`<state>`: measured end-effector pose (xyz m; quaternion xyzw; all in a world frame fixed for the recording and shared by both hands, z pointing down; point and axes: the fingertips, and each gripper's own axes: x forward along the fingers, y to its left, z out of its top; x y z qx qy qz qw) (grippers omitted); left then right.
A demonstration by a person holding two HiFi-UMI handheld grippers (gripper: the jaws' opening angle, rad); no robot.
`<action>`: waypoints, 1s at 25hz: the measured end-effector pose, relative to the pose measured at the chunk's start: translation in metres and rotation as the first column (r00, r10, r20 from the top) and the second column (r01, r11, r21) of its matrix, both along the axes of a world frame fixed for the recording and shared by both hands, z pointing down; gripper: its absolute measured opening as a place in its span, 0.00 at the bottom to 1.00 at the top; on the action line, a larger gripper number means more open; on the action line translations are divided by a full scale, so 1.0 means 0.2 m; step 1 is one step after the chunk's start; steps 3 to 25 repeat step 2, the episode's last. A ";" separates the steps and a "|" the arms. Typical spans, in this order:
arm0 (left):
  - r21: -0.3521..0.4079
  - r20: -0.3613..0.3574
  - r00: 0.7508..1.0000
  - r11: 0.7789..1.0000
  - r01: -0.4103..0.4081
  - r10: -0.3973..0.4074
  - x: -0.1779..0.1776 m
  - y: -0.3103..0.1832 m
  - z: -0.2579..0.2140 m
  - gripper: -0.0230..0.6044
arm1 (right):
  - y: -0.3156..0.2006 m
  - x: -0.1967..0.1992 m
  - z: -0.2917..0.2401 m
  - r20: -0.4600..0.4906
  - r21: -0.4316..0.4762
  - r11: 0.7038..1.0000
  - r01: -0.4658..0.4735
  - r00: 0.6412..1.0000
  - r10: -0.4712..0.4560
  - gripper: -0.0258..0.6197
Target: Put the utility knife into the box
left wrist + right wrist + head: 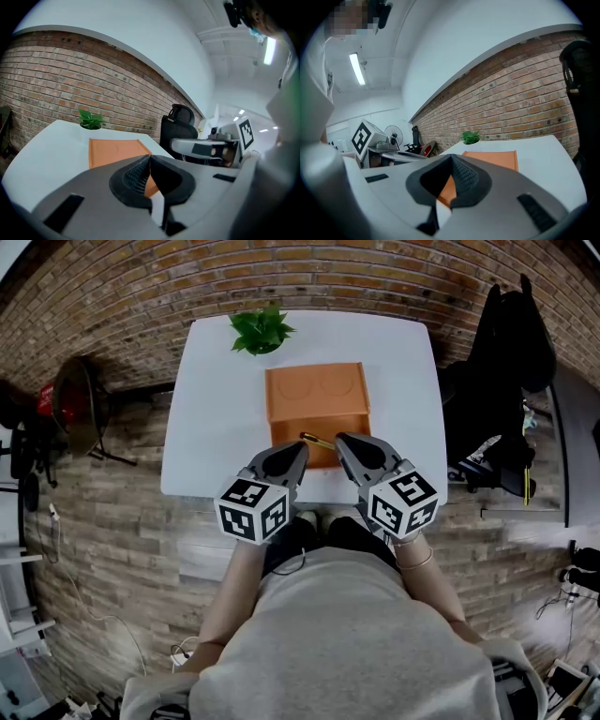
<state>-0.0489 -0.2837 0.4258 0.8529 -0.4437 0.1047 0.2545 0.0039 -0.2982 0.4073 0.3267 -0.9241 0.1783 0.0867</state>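
Table: white, smooth, matt. Box: orange, matt, smooth; plastic or card, cannot tell. Wall: rough red brick. Floor: wood-look planks, grainy. Left gripper and right gripper: grey matt plastic, with black ribbed pads. Plant at table's 12 o'clock: slightly glossy leaves. Shirt: grey cloth.

utility knife: yellow-black, lying slanted inside box, near its front | box: orange, open
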 end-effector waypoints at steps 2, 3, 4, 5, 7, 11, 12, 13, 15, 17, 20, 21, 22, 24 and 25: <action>-0.007 0.006 1.000 1.000 -0.006 0.006 0.00 0.00 0.01 0.05 | -0.01 0.01 0.01 0.000 -0.005 1.000 -0.001 1.000 0.001 0.04; -0.007 0.006 1.000 1.000 -0.006 0.006 0.00 0.00 0.01 0.05 | -0.01 0.01 0.01 0.000 -0.005 1.000 -0.001 1.000 0.001 0.04; -0.007 0.006 1.000 1.000 -0.006 0.006 0.00 0.00 0.01 0.05 | -0.01 0.01 0.01 0.000 -0.005 1.000 -0.001 1.000 0.001 0.04; -0.007 0.006 1.000 1.000 -0.006 0.006 0.00 0.00 0.01 0.05 | -0.01 0.01 0.01 0.000 -0.005 1.000 -0.001 1.000 0.001 0.04; -0.007 0.006 1.000 1.000 -0.006 0.006 0.00 0.00 0.01 0.05 | -0.01 0.01 0.01 0.000 -0.005 1.000 -0.001 1.000 0.001 0.04; -0.007 0.006 1.000 1.000 -0.006 0.006 0.00 0.00 0.01 0.05 | -0.01 0.01 0.01 0.000 -0.005 1.000 -0.001 1.000 0.001 0.04; -0.007 0.006 1.000 1.000 -0.006 0.006 0.00 0.00 0.01 0.05 | -0.01 0.01 0.01 0.000 -0.005 1.000 -0.001 1.000 0.001 0.04; -0.007 0.006 1.000 1.000 -0.006 0.006 0.00 0.00 0.01 0.05 | -0.01 0.01 0.01 0.000 -0.005 1.000 -0.001 1.000 0.001 0.04; -0.007 0.006 1.000 1.000 -0.006 0.006 0.00 0.00 0.01 0.05 | -0.01 0.01 0.01 0.000 -0.005 1.000 -0.001 1.000 0.001 0.04; -0.007 0.006 1.000 1.000 -0.006 0.006 0.00 0.00 0.01 0.05 | -0.01 0.01 0.01 0.000 -0.005 1.000 -0.001 1.000 0.001 0.04; -0.007 0.006 1.000 1.000 -0.006 0.006 0.00 0.00 0.01 0.05 | -0.01 0.01 0.01 0.000 -0.005 1.000 -0.001 1.000 0.001 0.04; -0.007 0.006 1.000 1.000 -0.006 0.006 0.00 0.00 0.01 0.05 | -0.01 0.01 0.01 0.000 -0.005 1.000 -0.001 1.000 0.001 0.04; -0.007 0.006 1.000 1.000 -0.006 0.006 0.00 0.00 0.01 0.05 | -0.01 0.01 0.01 0.000 -0.005 1.000 -0.001 1.000 0.001 0.04; -0.007 0.006 1.000 1.000 -0.006 0.006 0.00 0.00 0.01 0.05 | -0.01 0.01 0.01 0.000 -0.005 1.000 -0.001 1.000 0.001 0.04; -0.007 0.006 1.000 1.000 -0.006 0.006 0.00 0.00 0.01 0.05 | -0.01 0.01 0.01 0.000 -0.005 1.000 -0.001 1.000 0.001 0.04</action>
